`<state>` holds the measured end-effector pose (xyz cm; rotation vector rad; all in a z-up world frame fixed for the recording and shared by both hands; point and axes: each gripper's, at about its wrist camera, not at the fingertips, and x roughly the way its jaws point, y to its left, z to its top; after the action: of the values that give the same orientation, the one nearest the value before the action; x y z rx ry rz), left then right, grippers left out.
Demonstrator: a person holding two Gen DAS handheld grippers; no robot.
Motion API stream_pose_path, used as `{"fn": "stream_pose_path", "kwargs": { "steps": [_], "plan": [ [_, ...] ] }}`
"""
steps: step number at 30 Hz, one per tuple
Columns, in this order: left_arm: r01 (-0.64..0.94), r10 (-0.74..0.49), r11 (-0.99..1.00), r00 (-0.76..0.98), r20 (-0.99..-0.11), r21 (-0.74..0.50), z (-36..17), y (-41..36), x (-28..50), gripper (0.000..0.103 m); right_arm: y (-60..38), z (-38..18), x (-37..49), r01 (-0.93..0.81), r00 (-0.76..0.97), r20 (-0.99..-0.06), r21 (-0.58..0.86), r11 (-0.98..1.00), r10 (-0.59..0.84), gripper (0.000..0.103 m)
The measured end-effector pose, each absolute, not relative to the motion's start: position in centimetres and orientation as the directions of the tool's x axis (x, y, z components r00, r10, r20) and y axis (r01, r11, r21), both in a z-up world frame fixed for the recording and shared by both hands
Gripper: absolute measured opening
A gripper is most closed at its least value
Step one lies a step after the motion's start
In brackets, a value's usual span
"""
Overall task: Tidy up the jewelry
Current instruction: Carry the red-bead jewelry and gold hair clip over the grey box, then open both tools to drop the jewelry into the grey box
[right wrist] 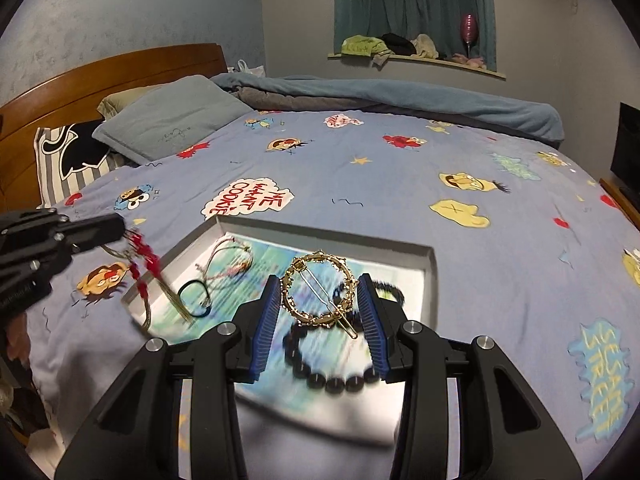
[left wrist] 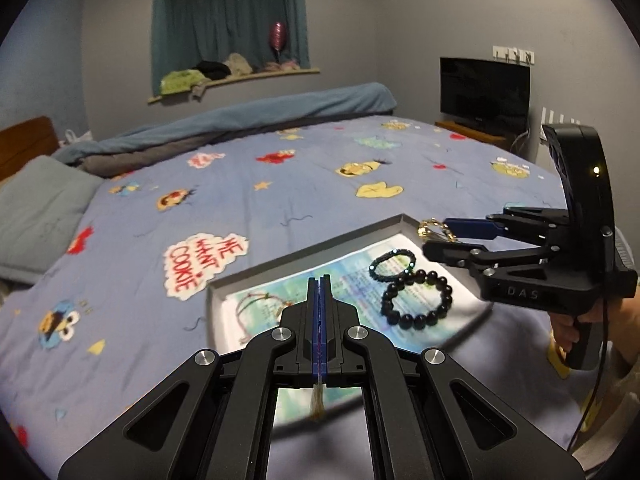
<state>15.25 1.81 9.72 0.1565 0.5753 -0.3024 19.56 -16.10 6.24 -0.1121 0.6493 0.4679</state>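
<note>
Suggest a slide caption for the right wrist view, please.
Right gripper holds a gold hair clip above the tray.

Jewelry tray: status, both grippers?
Left gripper shut on red bead strand, over tray edge. Right gripper holds gold ring clip above tray. Black bead bracelet and hair tie directly below.

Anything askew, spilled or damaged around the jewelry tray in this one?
Nothing stands out. The shallow grey tray lies flat on the bed; the black bead bracelet rests inside. The right gripper holds a round gold hair clip; the left gripper pinches a red-beaded tasselled cord.
</note>
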Motion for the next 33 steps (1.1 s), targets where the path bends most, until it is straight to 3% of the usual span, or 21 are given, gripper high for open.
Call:
{"fn": "stream_pose_path", "kwargs": {
  "steps": [3,16,33],
  "plan": [
    [0.354,-0.277,0.935,0.769,-0.576,0.022,9.3,1.6,17.3,0.001,-15.2,5.8,21.1,-0.468,0.686,-0.627,0.01,0.884,0.37,0.04],
    [0.373,-0.209,0.923,0.693,-0.689,0.095,5.4,0.2,24.6,0.001,-11.9,2.4,27.2,-0.451,0.563,-0.789,-0.043,0.891,0.247,0.04],
    [0.337,-0.157,0.937,0.635,-0.757,0.088,2.4,0.9,28.9,0.001,-10.1,0.4,30.1,-0.435,0.492,-0.851,-0.058,0.899,0.183,0.04]
  ]
}}
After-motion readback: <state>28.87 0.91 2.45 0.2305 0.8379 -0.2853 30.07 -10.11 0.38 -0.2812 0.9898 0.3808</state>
